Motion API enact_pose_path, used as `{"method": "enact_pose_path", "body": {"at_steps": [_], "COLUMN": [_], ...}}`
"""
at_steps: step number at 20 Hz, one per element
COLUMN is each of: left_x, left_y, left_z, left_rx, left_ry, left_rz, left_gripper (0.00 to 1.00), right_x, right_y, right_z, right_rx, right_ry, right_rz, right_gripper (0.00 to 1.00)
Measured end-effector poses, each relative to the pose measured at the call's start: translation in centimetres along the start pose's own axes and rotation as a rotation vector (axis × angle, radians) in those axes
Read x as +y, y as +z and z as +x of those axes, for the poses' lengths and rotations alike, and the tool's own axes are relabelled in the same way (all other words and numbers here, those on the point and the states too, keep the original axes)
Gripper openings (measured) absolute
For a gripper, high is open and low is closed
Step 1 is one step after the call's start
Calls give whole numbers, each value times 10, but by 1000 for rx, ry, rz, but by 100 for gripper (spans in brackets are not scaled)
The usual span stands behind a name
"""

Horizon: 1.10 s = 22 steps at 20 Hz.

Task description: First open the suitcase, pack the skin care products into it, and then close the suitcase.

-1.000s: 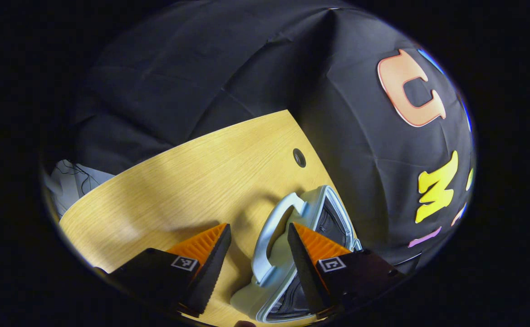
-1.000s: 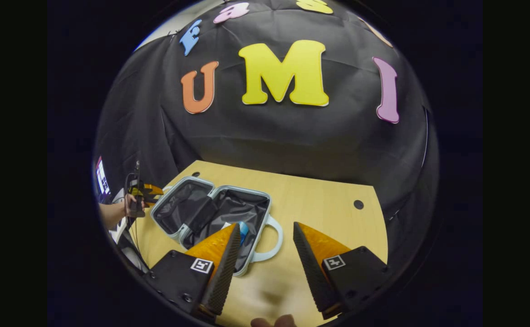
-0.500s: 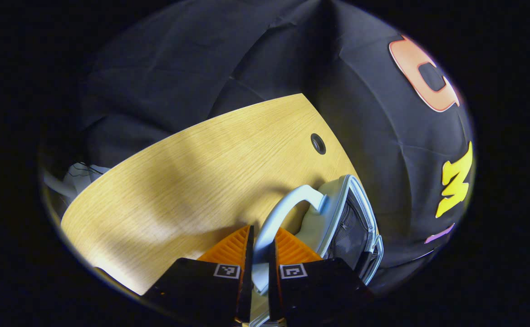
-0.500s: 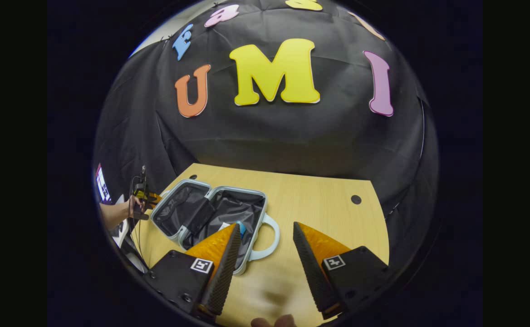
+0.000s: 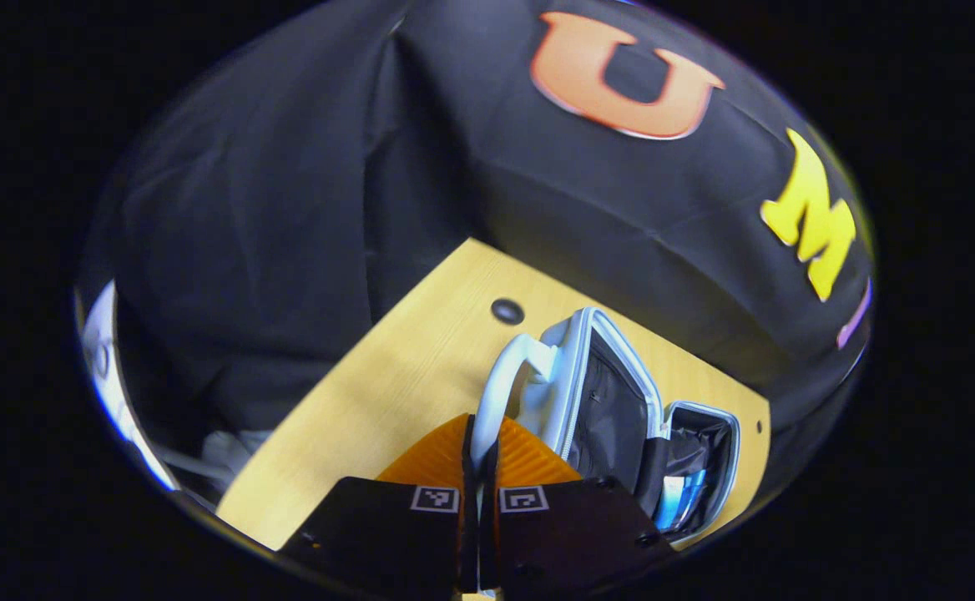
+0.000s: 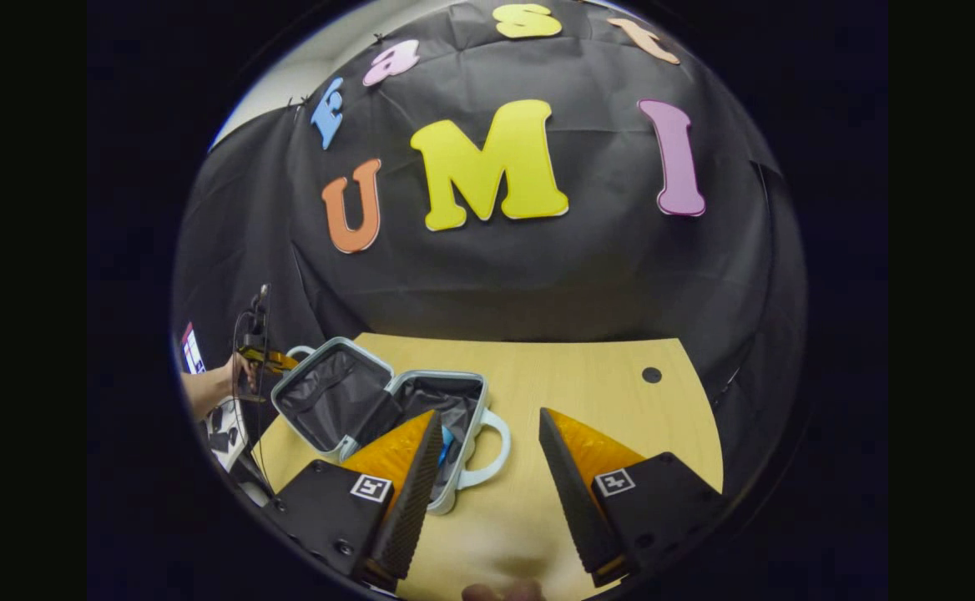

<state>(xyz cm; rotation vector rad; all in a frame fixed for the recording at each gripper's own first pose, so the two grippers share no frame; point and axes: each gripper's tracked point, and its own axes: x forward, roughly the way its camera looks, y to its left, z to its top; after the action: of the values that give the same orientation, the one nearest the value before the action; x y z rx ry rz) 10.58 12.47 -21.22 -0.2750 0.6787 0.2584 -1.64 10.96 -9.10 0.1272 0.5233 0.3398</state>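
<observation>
A pale blue suitcase stands open on the wooden table (image 6: 604,392). In the left gripper view my left gripper (image 5: 479,438) is shut on the lid's handle (image 5: 500,388), and the lid (image 5: 600,401) is tilted up off the table. The base (image 5: 709,434) lies flat with blue and white skin care products (image 5: 678,501) in its black lining. In the right gripper view the lid (image 6: 329,396) leans up at the left, held by the left gripper (image 6: 269,359) and a hand (image 6: 216,386). My right gripper (image 6: 489,415) hangs open above the table, right of the base (image 6: 446,394).
The base's own handle (image 6: 494,455) juts toward my right gripper. A round cable hole (image 6: 652,375) sits at the table's far right, another (image 5: 507,311) near the lid. The black cloth wall rises close behind the table. Bare wood (image 6: 529,509) lies under my right gripper.
My left gripper closed on the lid's handle and lifted it, swinging the lid up off the table toward the base. The right gripper stayed open and barely moved.
</observation>
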Motion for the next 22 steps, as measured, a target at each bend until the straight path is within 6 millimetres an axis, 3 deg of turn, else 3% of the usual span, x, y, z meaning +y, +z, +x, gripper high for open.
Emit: {"method": "enact_pose_path", "body": {"at_steps": [1,2,5,8,12,17,22], "left_x": [-13,-27,-73,-114,-180,-255,-331], "left_y": [10,18,37,37,27,2,-37], "left_z": [-14,-25,-62,-93,-119,-131,-116], "left_rx": [-47,-92,-219,-298,-371,-460,-476], "left_ry": [18,33,56,66,36,22,-80], "left_rz": [62,117,194,236,294,352,339], "left_gripper": [11,4,4,4,3,3,3], "right_x": [-4,-10,-32,-56,-88,-119,-143], "right_y": [2,5,12,22,25,30,25], "right_z": [-5,-10,-26,-41,-59,-82,-98], "right_rx": [-15,-31,-73,-120,-172,-211,-180], "right_ry": [1,0,-16,-41,-98,-177,-238], "right_rz": [8,15,46,72,34,-25,-26], "right_gripper": [70,70,70,71,71,71,71]}}
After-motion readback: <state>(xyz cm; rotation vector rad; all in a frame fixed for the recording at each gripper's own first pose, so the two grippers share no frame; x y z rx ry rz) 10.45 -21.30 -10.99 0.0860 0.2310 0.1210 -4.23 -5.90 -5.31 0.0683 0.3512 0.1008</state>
